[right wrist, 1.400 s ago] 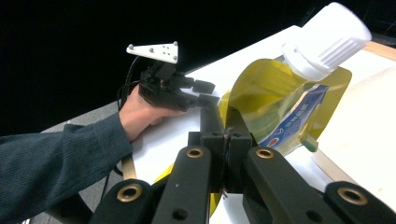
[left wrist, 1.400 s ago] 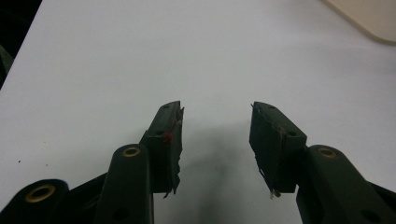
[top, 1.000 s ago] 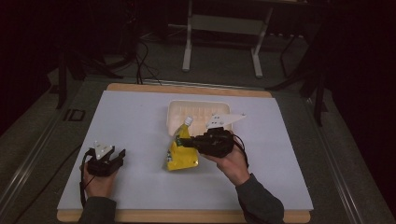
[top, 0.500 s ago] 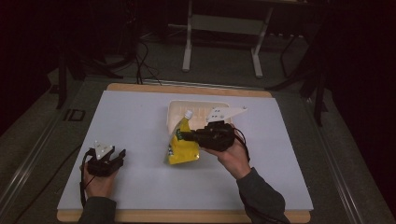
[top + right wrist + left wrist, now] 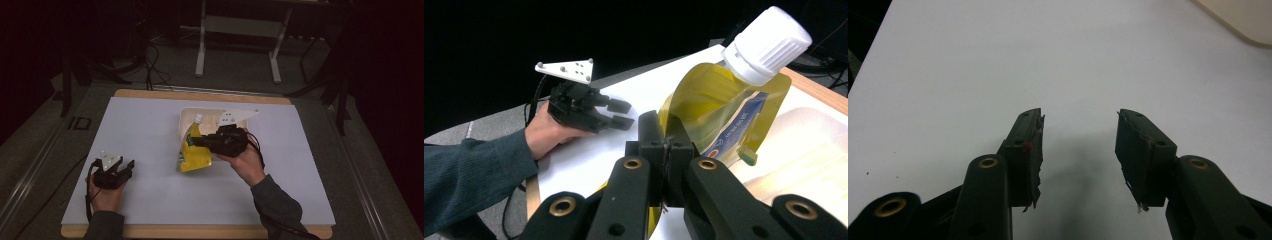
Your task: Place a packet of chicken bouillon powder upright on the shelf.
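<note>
A yellow spout pouch with a white screw cap is tilted up, its cap end at the near left corner of the cream tray. My right gripper is shut on the pouch's side edge; in the right gripper view its jaws pinch the yellow film of the pouch below the cap. My left gripper rests at the front left of the table, open, with bare white surface between its jaws. It also appears in the right gripper view.
A white sheet covers the wooden table board. The shallow cream tray lies at the back centre, its corner also in the left gripper view. Dark floor, cables and a stand's legs lie beyond the table.
My right gripper has lifted the pouch a little and moved it toward the tray, so the cap sits higher and farther back. The left gripper has stayed put.
</note>
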